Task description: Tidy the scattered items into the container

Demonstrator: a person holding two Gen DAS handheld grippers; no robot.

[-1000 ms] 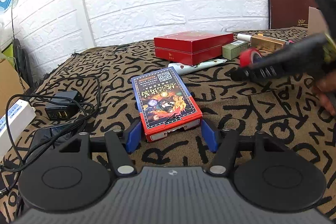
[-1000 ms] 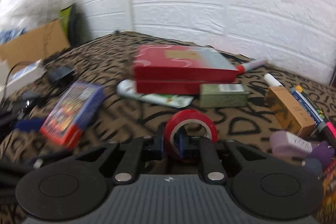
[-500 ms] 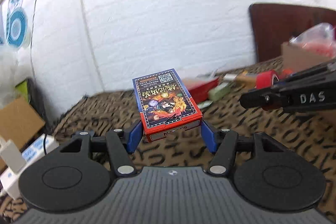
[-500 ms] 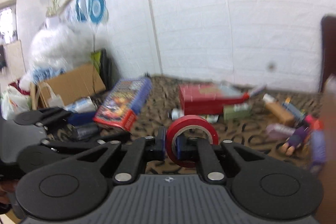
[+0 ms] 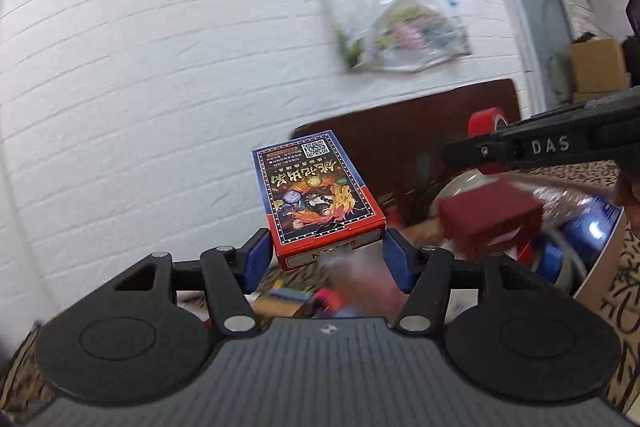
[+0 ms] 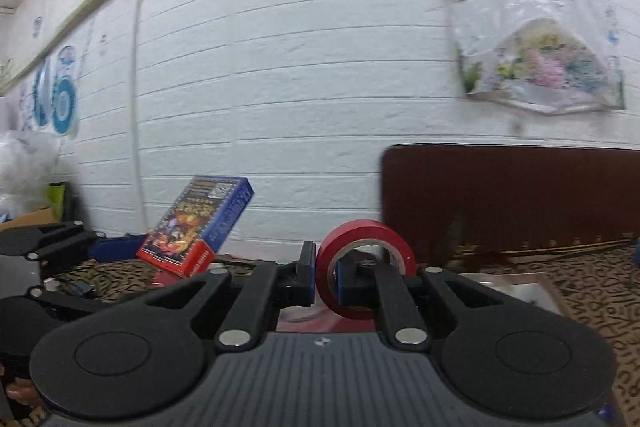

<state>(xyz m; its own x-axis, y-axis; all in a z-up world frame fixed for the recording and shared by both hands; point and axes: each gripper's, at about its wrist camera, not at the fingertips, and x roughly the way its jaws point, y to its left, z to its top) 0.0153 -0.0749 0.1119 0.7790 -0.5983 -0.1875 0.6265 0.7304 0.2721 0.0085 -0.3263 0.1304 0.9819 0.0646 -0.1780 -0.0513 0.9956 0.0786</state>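
My left gripper (image 5: 325, 259) is shut on a red and blue card box (image 5: 316, 197) and holds it in the air; the box also shows at the left of the right wrist view (image 6: 196, 227). My right gripper (image 6: 324, 277) is shut on the wall of a red tape roll (image 6: 366, 267), also lifted. In the left wrist view the right gripper reaches in from the right with the tape roll (image 5: 486, 119). A cardboard container (image 5: 600, 267) holding several items, among them a dark red box (image 5: 490, 217), lies below right.
A white brick wall with a hanging plastic bag (image 6: 532, 19) is ahead. A dark brown board (image 6: 516, 195) leans on the wall. The patterned cloth (image 6: 592, 291) covers the surface below. Blurred small items (image 5: 320, 297) lie under the left gripper.
Both grippers have risen and swung right with their loads, from the cloth toward the cardboard container. The card box left the surface in the left gripper.
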